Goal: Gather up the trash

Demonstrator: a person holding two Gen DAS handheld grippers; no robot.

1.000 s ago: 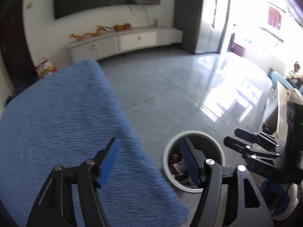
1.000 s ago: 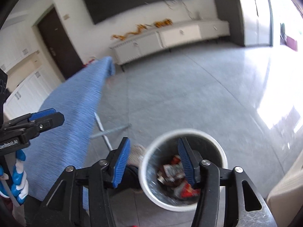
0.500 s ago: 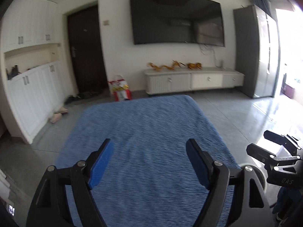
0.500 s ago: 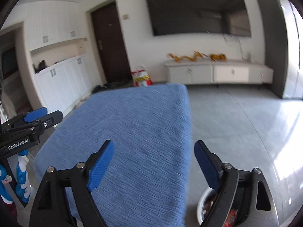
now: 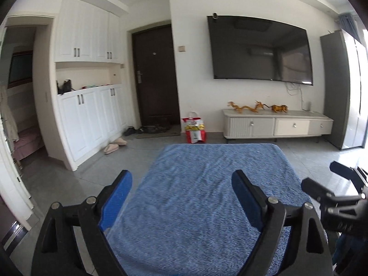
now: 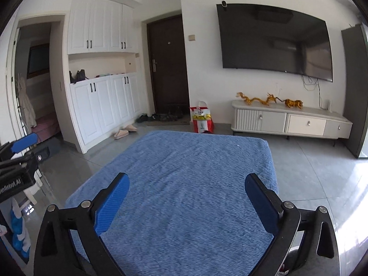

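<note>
both tools hang over the blue-covered counter (image 5: 207,184): the left tool (image 5: 181,195) gapes wide with nothing between its fingers, as does the right tool (image 6: 187,199). the trash bin is barely visible below the counter's right edge.

The left gripper (image 5: 181,197) and right gripper (image 6: 187,199) are level, side by side, jaws spread wide.

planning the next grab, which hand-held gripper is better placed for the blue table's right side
Right, probably: the right hand-held gripper hangs open near the right edge of the blue table, while the left hand-held gripper, also open, sits over the left edge.
</note>
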